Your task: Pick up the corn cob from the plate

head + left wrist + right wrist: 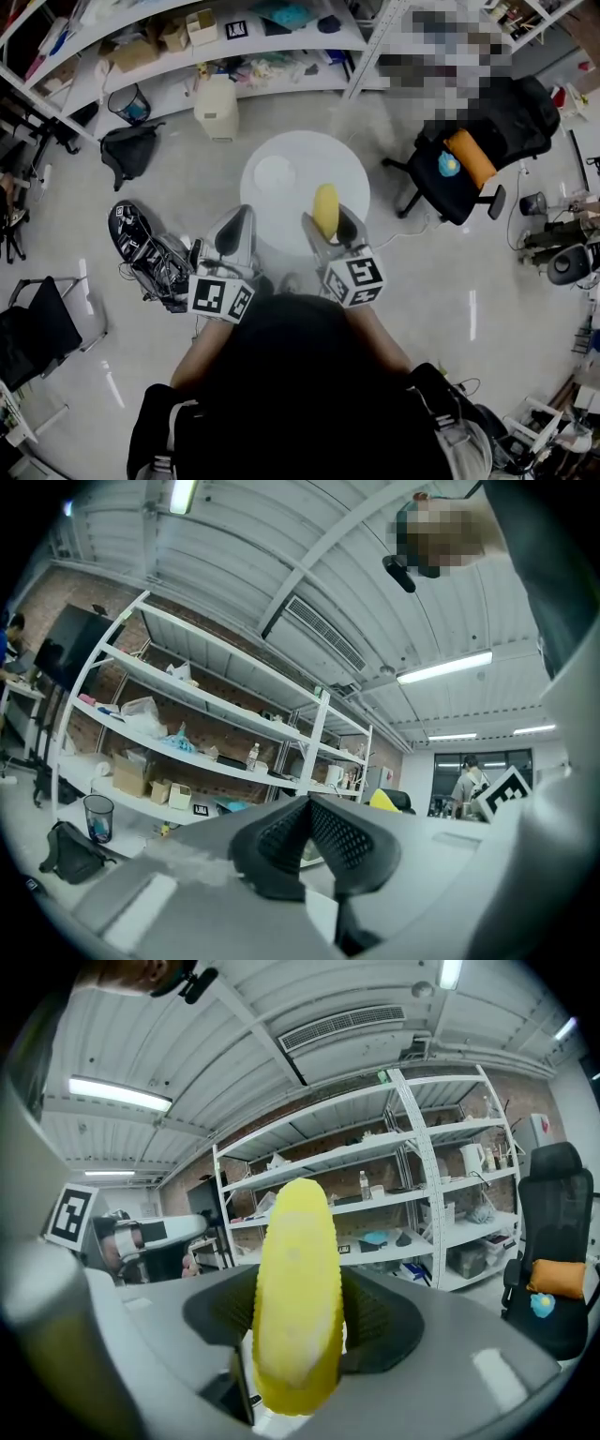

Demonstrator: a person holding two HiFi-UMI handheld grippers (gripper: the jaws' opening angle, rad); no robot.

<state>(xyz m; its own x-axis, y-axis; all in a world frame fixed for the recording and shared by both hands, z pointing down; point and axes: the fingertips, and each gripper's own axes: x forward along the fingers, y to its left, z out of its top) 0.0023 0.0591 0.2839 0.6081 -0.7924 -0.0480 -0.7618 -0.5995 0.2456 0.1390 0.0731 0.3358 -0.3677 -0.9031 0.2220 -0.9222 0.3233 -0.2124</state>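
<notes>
One corn cob [295, 1288] is clamped in the right gripper [326, 219], off the plate [275, 174]. Left gripper [234, 231] is closed, empty. Pickup seems done; hold steady next.

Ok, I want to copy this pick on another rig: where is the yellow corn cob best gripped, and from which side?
Mid-length, across its narrow width. The yellow rounded corn cob sits that way in the right gripper now, fingers on its two long sides, tip clear. Come in square to its long axis; its tapered ends would likely slip.
</notes>
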